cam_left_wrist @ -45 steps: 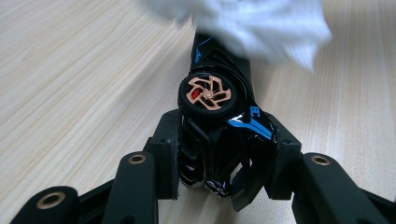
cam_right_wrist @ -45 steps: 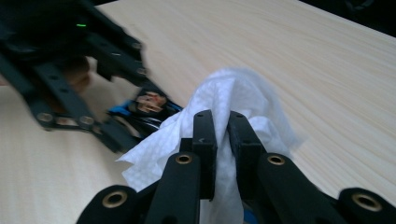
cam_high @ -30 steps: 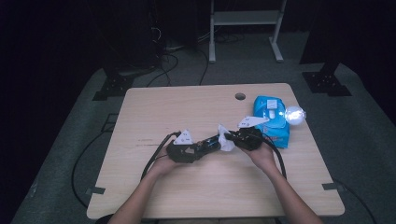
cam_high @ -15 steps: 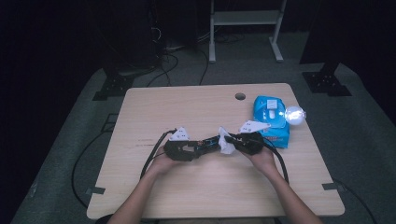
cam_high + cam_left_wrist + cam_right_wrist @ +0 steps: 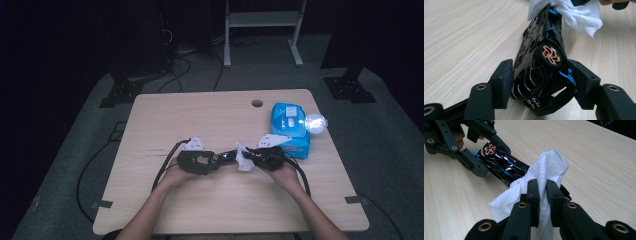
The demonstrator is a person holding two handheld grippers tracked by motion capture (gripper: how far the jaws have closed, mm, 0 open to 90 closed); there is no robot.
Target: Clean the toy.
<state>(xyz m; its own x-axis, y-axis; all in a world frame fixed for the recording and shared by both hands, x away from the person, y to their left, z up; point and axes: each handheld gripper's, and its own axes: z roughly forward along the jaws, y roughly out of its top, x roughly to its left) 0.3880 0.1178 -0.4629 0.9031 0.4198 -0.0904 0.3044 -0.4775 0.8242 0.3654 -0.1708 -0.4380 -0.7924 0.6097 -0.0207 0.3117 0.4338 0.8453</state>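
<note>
**Toy car between two grippers, wipe at its far end**

In the left gripper view the left gripper (image 5: 540, 82) sits at the bottom of the frame, its jaws partly spread around the rear of a black toy car (image 5: 541, 57) lying on its side; the jaws have just been opening, and whether the pads press on the car I cannot tell; in the right gripper view the right gripper (image 5: 542, 202), bottom centre, is pressed together on a white wipe (image 5: 549, 167) laid against the car's other end; in the high view car and grippers lie at the middle of the table (image 5: 200, 115), as before; a blue wipe pack (image 5: 289, 125) sits upper right.
</note>
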